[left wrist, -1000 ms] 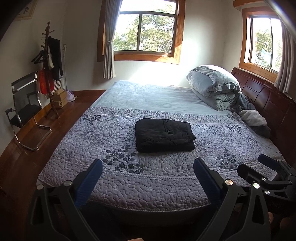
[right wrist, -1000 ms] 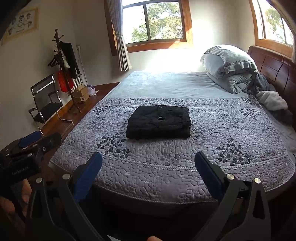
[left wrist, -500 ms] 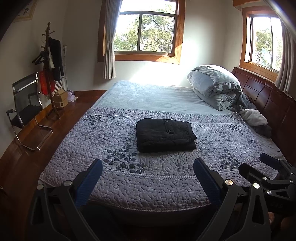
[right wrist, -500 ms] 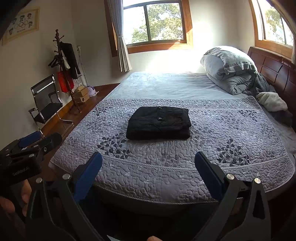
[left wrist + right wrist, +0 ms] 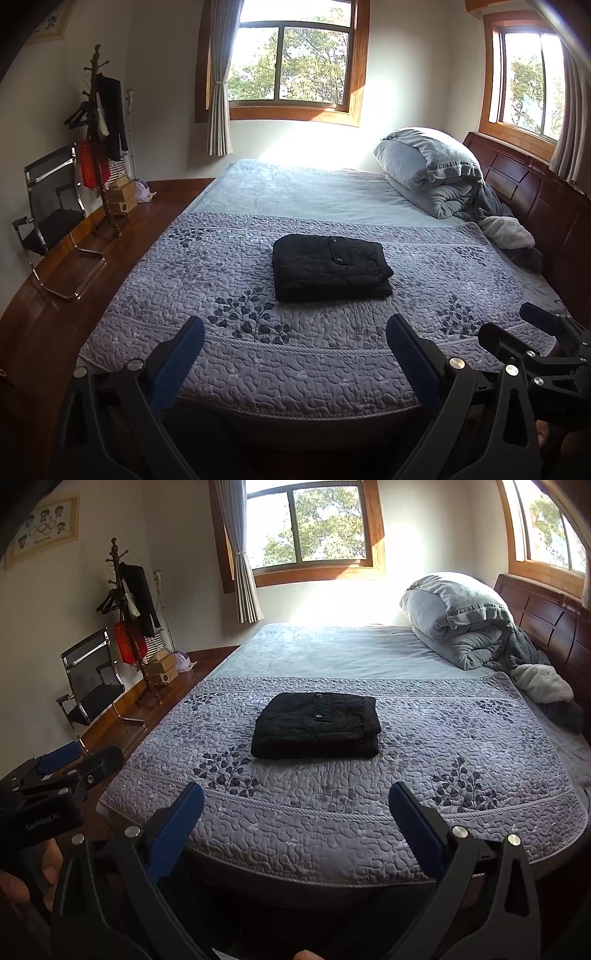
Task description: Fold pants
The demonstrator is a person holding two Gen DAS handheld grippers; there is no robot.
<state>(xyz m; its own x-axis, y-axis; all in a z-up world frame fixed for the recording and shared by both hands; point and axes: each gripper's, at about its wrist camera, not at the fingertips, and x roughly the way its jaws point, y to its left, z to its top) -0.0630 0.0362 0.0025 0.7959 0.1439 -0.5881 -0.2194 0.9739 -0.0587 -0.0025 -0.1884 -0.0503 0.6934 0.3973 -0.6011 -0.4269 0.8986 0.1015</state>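
The black pants (image 5: 330, 267) lie folded in a neat rectangle in the middle of the quilted grey bedspread (image 5: 258, 350); they also show in the right wrist view (image 5: 316, 725). My left gripper (image 5: 295, 334) is open and empty, held back past the near edge of the bed. My right gripper (image 5: 295, 801) is open and empty, also back from the bed edge. Each gripper shows at the side of the other's view: the right one (image 5: 517, 328), the left one (image 5: 79, 755). Neither touches the pants.
A rolled grey duvet (image 5: 432, 173) and loose blankets (image 5: 509, 236) lie by the wooden headboard (image 5: 535, 199) at right. A black chair (image 5: 51, 221), a coat rack (image 5: 101, 147) and boxes (image 5: 123, 195) stand on the wooden floor at left.
Both views have shifted very slightly; the grippers stay open and back from the bed. The pants have not moved.
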